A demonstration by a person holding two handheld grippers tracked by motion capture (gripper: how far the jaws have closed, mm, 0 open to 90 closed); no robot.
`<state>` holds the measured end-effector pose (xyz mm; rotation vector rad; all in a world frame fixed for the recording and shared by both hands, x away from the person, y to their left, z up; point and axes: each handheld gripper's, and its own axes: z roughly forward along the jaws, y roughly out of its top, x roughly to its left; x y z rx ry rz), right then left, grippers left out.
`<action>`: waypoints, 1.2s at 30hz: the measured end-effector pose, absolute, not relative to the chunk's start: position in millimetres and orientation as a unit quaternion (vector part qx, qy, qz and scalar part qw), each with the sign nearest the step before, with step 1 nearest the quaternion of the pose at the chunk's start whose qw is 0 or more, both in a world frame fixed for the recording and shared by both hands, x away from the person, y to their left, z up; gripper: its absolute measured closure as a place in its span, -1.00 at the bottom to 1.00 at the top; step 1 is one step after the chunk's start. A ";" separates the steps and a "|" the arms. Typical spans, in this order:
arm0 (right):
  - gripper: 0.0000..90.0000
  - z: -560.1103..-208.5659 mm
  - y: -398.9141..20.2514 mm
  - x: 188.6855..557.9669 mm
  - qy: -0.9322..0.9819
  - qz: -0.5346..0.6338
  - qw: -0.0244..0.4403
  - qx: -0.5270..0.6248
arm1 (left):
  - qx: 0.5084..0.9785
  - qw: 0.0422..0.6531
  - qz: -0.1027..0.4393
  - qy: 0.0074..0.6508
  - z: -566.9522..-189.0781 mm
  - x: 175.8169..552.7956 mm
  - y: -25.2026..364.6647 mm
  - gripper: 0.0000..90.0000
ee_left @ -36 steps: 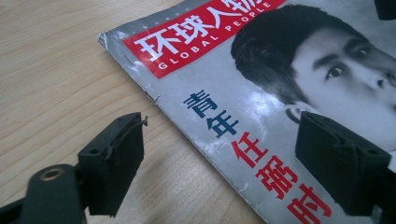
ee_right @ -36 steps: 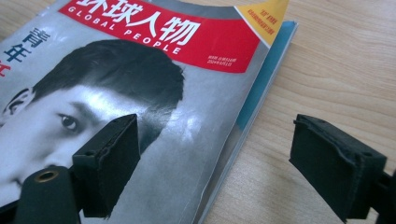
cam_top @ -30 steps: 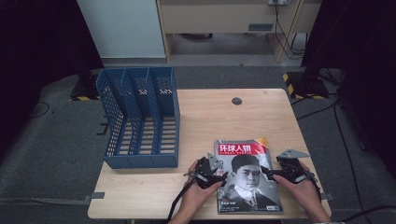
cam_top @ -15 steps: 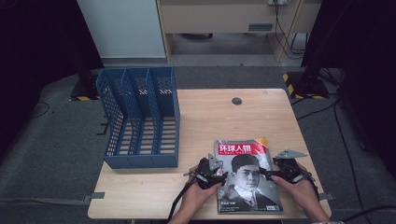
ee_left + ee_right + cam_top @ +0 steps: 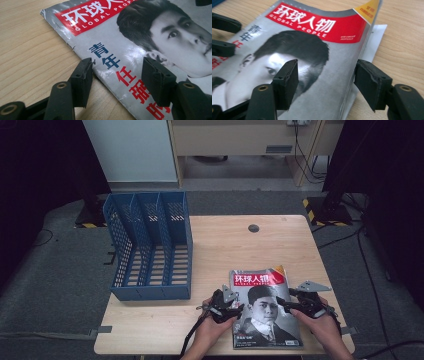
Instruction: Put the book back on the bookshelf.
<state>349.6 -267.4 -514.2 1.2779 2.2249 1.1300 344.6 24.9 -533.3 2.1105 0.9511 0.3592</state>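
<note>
You have one magazine (image 5: 265,310) flat on the bench's (image 5: 225,245) near right, long axis running away from you, title at the far end. One blue file rack (image 5: 150,250) stands left. Your left claw (image 5: 231,309) straddles its left edge, your right claw (image 5: 286,304) its right edge; both have just been closing, jaws apart, not yet pinching.

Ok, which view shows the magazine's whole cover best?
The high view: the magazine lies whole on the table, both edges visible. The left gripper view shows its spine-side edge and red title up close; the right gripper view shows the title and its lifted opposite edge.

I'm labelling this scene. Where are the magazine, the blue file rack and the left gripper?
magazine (image 5: 265,312), high view, cover middle.
blue file rack (image 5: 150,292), high view, front wall.
left gripper (image 5: 116,71), left gripper view, between its fingers.
</note>
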 end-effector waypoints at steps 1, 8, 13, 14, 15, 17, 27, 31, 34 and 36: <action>-0.14 -513.0 -266.7 348.0 0.781 0.400 0.168 0.449 | 0.830 0.389 0.142 0.374 -533.4 344.5 24.9 -0.07; -0.02 -508.2 -267.0 339.5 0.780 0.418 0.141 0.444 | 0.828 0.391 0.144 0.376 -534.1 343.6 24.7 -0.07; -0.01 -511.1 -265.5 336.2 0.791 0.407 0.132 0.438 | 0.827 0.391 0.144 0.376 -534.1 343.6 24.7 -0.07; -0.01 -513.4 -265.3 338.0 0.792 0.404 0.130 0.439 | 0.827 0.391 0.144 0.376 -534.1 343.6 24.7 -0.07; -0.01 -514.2 -265.0 339.1 0.790 0.405 0.128 0.441 | 0.827 0.391 0.144 0.376 -534.1 343.6 24.7 -0.07; 0.00 -515.9 -264.9 341.8 0.790 0.409 0.126 0.440 | 0.827 0.391 0.144 0.376 -534.1 343.7 24.8 -0.07; -0.15 -524.2 -256.5 349.8 0.800 0.396 0.117 0.436 | 0.827 0.393 0.142 0.376 -534.4 344.3 24.6 -0.08; 0.01 -522.5 -253.3 349.9 0.801 0.402 0.126 0.425 | 0.827 0.393 0.142 0.376 -534.4 344.3 24.6 -0.08; 0.12 -519.9 -253.5 349.1 0.799 0.414 0.128 0.417 | 0.827 0.393 0.141 0.376 -534.3 344.3 24.7 -0.08; 0.11 -522.2 -251.4 349.5 0.802 0.409 0.125 0.416 | 0.827 0.393 0.141 0.376 -534.3 344.4 24.6 -0.08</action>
